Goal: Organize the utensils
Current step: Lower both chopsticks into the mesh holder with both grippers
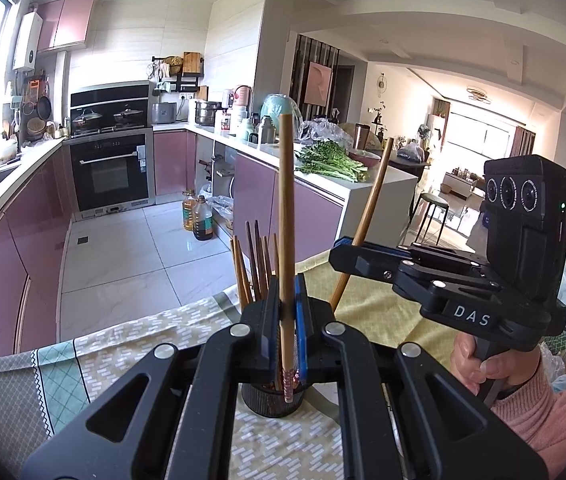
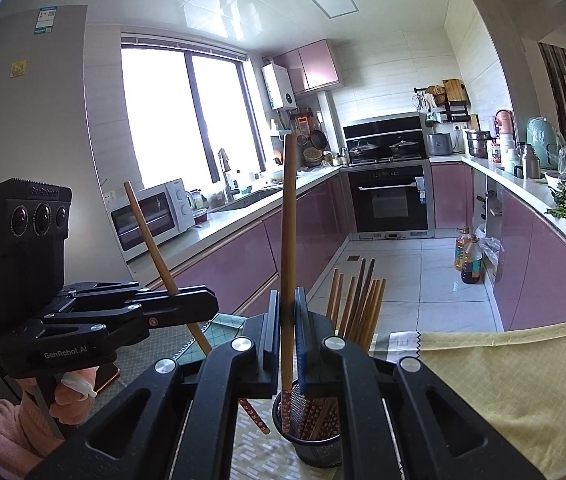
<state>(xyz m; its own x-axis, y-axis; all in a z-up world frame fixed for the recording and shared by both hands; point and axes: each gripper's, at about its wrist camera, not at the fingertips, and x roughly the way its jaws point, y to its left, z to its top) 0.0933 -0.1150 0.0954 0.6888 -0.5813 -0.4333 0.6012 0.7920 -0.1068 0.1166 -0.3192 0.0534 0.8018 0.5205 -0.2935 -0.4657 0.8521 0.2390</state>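
Note:
My left gripper (image 1: 287, 312) is shut on a brown chopstick (image 1: 286, 216), held upright with its patterned end at the rim of a dark mesh cup (image 1: 271, 400). My right gripper (image 2: 287, 316) is shut on another brown chopstick (image 2: 287, 240), its patterned end inside the same cup (image 2: 319, 448). Several chopsticks (image 2: 359, 304) stand in the cup and also show in the left wrist view (image 1: 253, 264). Each gripper appears in the other's view: the right one (image 1: 347, 252) at the right, the left one (image 2: 199, 300) at the left, each with its tilted chopstick.
The cup stands on a table with a patterned cloth (image 1: 123, 352) and a yellow cloth (image 2: 503, 380). Beyond the table's far edge lie the tiled kitchen floor, pink cabinets, oil bottles (image 2: 469, 256), and greens (image 1: 331, 162) on a counter.

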